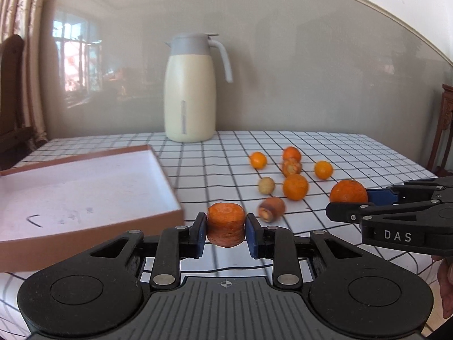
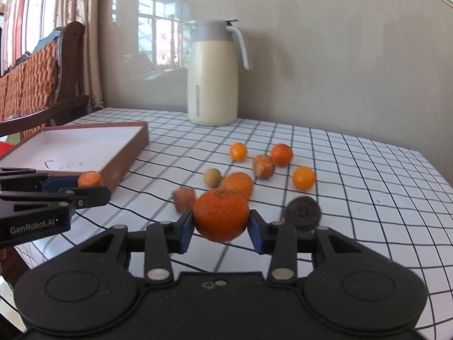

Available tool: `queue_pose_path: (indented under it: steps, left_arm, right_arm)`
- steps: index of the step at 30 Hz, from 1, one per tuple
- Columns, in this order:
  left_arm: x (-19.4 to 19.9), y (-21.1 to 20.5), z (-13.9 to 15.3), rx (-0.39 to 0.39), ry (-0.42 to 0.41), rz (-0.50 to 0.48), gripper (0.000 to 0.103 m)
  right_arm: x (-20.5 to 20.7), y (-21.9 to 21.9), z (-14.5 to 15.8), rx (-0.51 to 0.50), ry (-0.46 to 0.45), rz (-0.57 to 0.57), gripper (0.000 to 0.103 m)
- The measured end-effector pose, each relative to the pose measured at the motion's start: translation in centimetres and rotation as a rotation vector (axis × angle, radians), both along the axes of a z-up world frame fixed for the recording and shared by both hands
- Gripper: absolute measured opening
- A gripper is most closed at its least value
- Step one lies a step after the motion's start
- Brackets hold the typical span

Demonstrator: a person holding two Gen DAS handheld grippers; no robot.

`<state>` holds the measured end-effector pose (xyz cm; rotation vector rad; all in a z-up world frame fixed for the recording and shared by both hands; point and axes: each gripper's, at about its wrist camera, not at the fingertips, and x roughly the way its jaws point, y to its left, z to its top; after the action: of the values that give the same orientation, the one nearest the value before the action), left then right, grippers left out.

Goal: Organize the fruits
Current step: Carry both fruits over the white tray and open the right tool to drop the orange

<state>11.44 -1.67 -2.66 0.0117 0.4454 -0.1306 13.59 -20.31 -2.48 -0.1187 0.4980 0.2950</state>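
Observation:
My left gripper (image 1: 226, 231) is shut on an orange carrot chunk (image 1: 226, 228), held above the checked tablecloth just right of the brown box. The same chunk (image 2: 90, 179) shows from the side in the right wrist view. My right gripper (image 2: 221, 223) is shut on a mandarin (image 2: 221, 215), lifted off the cloth; that mandarin (image 1: 348, 192) appears at the right in the left wrist view. Several loose fruits lie beyond: small oranges (image 1: 295, 187), a pale round fruit (image 1: 266, 185) and a brownish piece (image 1: 271, 209).
A shallow brown box (image 1: 158, 167) with a white inside lies open at the left. A cream thermos jug (image 1: 190, 90) stands at the back by the wall. A dark round fruit (image 2: 302, 212) sits near my right gripper. A wooden chair (image 2: 56, 65) stands left of the table.

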Motion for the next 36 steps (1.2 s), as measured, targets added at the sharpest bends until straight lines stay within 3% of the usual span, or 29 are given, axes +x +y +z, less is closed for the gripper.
queue_pose_path:
  steps: [27, 36]
  left_arm:
    - [-4.0, 14.6, 1.6, -0.012, -0.086, 0.308, 0.029]
    - [-2.9, 18.9, 1.5, -0.006, -0.095, 0.42, 0.029]
  right_arm:
    - [-1.5, 13.7, 2.7, 0.031, -0.115, 0.264, 0.032]
    - [1.4, 16.6, 3.1, 0.038, -0.134, 0.275, 0.032]
